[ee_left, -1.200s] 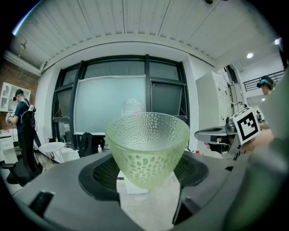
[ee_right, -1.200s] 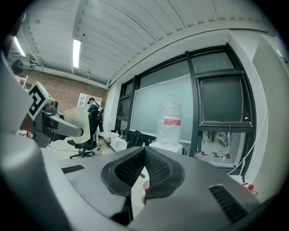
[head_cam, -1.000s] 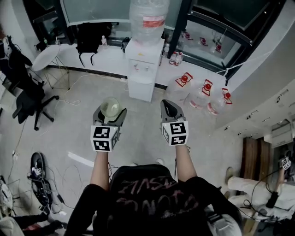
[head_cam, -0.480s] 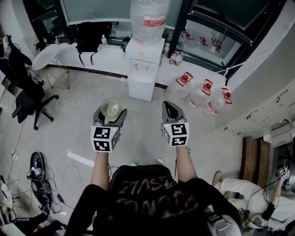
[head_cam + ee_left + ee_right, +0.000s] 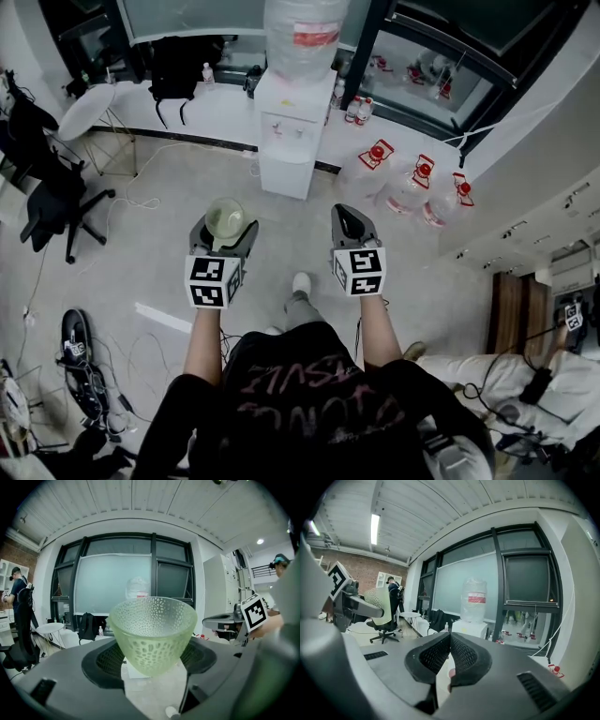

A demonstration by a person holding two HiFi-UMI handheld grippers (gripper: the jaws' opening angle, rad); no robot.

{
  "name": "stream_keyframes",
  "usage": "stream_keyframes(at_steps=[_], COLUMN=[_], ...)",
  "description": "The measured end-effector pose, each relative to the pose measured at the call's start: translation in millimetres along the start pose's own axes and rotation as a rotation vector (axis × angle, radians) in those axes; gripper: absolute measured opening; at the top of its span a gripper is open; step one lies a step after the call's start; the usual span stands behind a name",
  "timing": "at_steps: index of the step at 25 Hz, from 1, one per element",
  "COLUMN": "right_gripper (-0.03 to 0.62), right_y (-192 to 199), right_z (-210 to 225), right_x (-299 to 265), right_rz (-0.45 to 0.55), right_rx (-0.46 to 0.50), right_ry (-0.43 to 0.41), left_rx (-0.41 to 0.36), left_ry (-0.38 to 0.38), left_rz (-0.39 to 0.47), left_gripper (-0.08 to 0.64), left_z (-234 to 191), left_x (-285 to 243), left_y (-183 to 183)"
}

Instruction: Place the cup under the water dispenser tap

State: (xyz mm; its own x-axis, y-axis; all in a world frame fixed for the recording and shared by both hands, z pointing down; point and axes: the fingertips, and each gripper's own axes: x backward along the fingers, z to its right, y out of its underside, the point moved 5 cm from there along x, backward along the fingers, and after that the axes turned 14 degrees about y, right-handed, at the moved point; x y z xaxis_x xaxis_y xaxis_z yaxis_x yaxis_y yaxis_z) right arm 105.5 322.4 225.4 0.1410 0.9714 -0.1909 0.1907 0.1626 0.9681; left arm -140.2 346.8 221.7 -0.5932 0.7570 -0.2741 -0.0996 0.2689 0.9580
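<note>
At the far left a black office chair (image 5: 49, 202) stands on the floor, with a small round table (image 5: 86, 111) beyond it. The left gripper (image 5: 225, 230) is closed on the cup (image 5: 152, 632) (pale green, dimpled glass), which sits upright between the jaws, held in the air well short of the water dispenser (image 5: 286, 141). The dispenser stands ahead by the window, its big bottle (image 5: 302, 36) on top. The right gripper (image 5: 345, 214) has its jaws pressed together with nothing between them. Right of the dispenser, spare water jugs (image 5: 412, 187) lie on the floor.
</note>
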Motion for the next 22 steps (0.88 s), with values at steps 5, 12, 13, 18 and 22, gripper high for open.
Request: stream_keyframes(at_steps=[5, 12, 13, 18, 22], right_gripper=[0.015, 0.015, 0.015, 0.015, 0.015], right_y=[2.0, 1.0, 1.8, 3.0, -1.6], right_z=[-1.1, 1.0, 1.8, 3.1, 7.6], right_x=[-30.8, -90.2, -99.0, -147.4, -187.5], right_rz=[-0.01, -0.016, -0.019, -0.027, -0.035], right_rx=[0.005, -0.012, -0.016, -0.028, -0.035], right_ry=[0.002, 0.003, 0.003, -0.003, -0.011], left_rx=[-0.009, -0.02, -0.024, -0.024, -0.016], left_ry=[0.006, 0.016, 0.015, 0.016, 0.02], left_rz=[-0.007, -0.039, -0.044, -0.058, -0.072], left_gripper=[0.365, 0.365, 0.365, 0.365, 0.365], left_z=[-22.4, -59.6, -64.7, -95.6, -118.4], left_x=[-19.8, -62.6, -69.2, -104.1, -134.8], left_y=[-3.8, -6.9, -7.9, -12.4, -16.4])
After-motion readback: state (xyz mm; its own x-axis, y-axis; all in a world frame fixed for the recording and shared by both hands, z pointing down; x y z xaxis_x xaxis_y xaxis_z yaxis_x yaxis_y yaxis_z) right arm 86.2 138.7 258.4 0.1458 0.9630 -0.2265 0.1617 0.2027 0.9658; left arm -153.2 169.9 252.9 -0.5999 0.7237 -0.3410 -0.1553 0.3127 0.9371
